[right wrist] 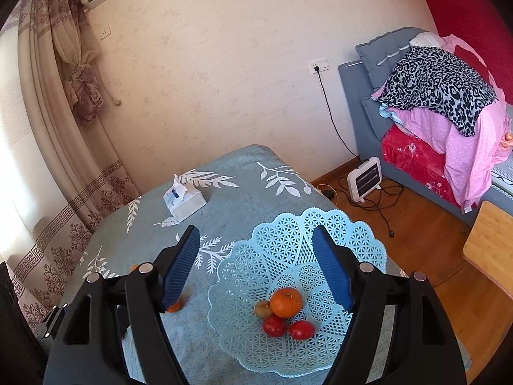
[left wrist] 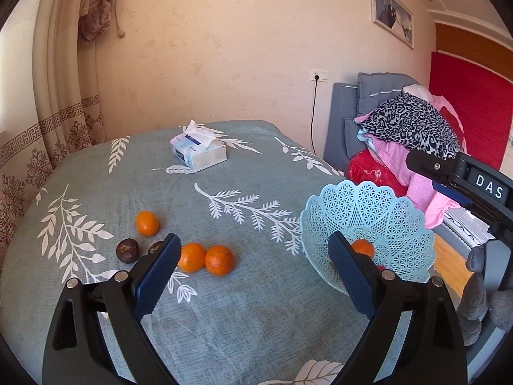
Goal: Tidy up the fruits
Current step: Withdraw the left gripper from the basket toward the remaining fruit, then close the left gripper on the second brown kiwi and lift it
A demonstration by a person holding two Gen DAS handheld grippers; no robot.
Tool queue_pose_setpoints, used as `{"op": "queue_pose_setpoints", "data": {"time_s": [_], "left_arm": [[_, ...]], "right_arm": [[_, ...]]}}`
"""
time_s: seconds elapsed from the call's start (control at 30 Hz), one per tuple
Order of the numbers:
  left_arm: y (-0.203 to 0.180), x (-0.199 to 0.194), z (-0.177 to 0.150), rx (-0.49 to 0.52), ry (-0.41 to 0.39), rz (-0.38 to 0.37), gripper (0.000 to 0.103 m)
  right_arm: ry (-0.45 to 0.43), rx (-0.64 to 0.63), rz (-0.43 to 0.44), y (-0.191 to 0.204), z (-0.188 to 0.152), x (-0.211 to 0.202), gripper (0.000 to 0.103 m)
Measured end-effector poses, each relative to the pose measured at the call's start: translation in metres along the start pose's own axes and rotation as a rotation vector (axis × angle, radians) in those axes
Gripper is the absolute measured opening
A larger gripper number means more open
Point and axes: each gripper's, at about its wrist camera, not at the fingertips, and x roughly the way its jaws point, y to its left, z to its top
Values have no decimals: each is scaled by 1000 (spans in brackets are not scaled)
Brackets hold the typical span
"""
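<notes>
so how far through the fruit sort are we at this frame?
Partway. Done: the blue basket holds an orange, two red fruits and a brownish one. In hand: nothing; the left gripper and right gripper are both open and empty. Left: three oranges and two dark fruits on the tablecloth.

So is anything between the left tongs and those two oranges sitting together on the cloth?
Nothing visible. The left tongs are open and empty, and the two oranges lie on bare tablecloth just ahead, by the left finger. The dark fruits lie off to the left and the basket to the right.
</notes>
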Motion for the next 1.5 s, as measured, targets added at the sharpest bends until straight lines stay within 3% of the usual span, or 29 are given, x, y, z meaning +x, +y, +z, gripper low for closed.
{"op": "queue_pose_setpoints", "data": {"time_s": [0.33, 0.67, 1.1, 1.5], "left_arm": [[52, -13, -17, -65, 13, 86, 92], [114, -9, -42, -151, 98, 182, 92], [127, 12, -78, -127, 211, 194, 89], [147, 39, -88, -198, 289, 196, 66]], "right_arm": [[41, -75, 38, 25, -16, 8, 80], [92, -108, 54, 35, -29, 21, 80], [147, -160, 67, 48, -45, 37, 80], [205, -206, 77, 60, -61, 52, 80]]}}
